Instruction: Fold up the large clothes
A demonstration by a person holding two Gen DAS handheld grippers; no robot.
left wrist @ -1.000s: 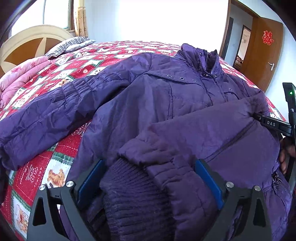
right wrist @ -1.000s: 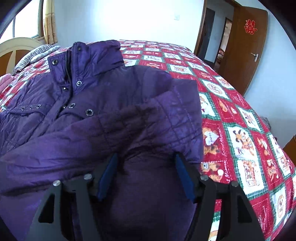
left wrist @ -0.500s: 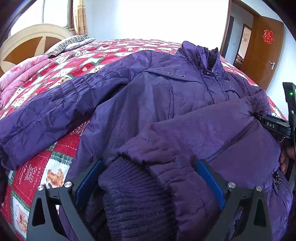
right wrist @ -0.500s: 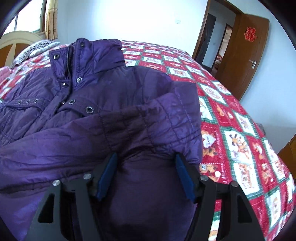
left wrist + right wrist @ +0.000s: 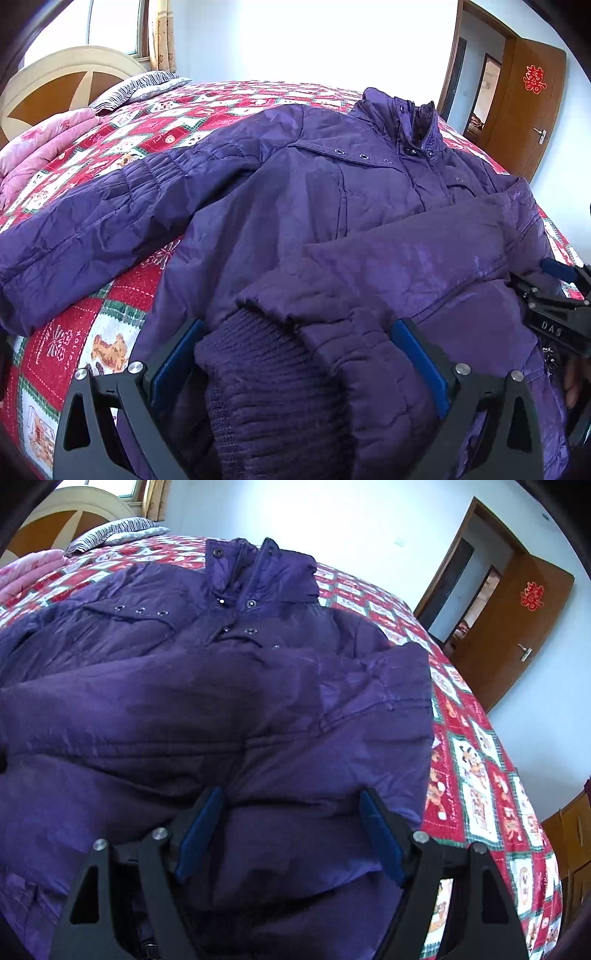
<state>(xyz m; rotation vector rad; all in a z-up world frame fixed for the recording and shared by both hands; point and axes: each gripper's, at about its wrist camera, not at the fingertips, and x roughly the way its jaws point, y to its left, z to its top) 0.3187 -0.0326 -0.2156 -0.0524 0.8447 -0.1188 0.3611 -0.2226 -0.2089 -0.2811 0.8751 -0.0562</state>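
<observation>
A large purple padded jacket point(image 5: 332, 206) lies front-up on the bed, collar toward the far side. One sleeve point(image 5: 92, 229) stretches out to the left. The other sleeve point(image 5: 424, 258) is folded across the chest, its ribbed knit cuff point(image 5: 258, 369) between the blue pads of my left gripper point(image 5: 295, 354), whose jaws stand wide around it. My right gripper point(image 5: 291, 830) is open too, its jaws astride the jacket's right side point(image 5: 295, 775) by the folded sleeve's shoulder. It also shows at the right edge of the left wrist view point(image 5: 557, 295).
A red, white and green patchwork quilt point(image 5: 480, 775) covers the bed. A pink blanket point(image 5: 40, 147) and a striped pillow point(image 5: 140, 86) lie by the headboard point(image 5: 55, 85). A brown door point(image 5: 517, 627) stands open at right.
Both grippers have drawn back a little from the jacket. The right wrist view has shifted right and tilted, showing more of the jacket's right side. The sleeve stays folded across the chest.
</observation>
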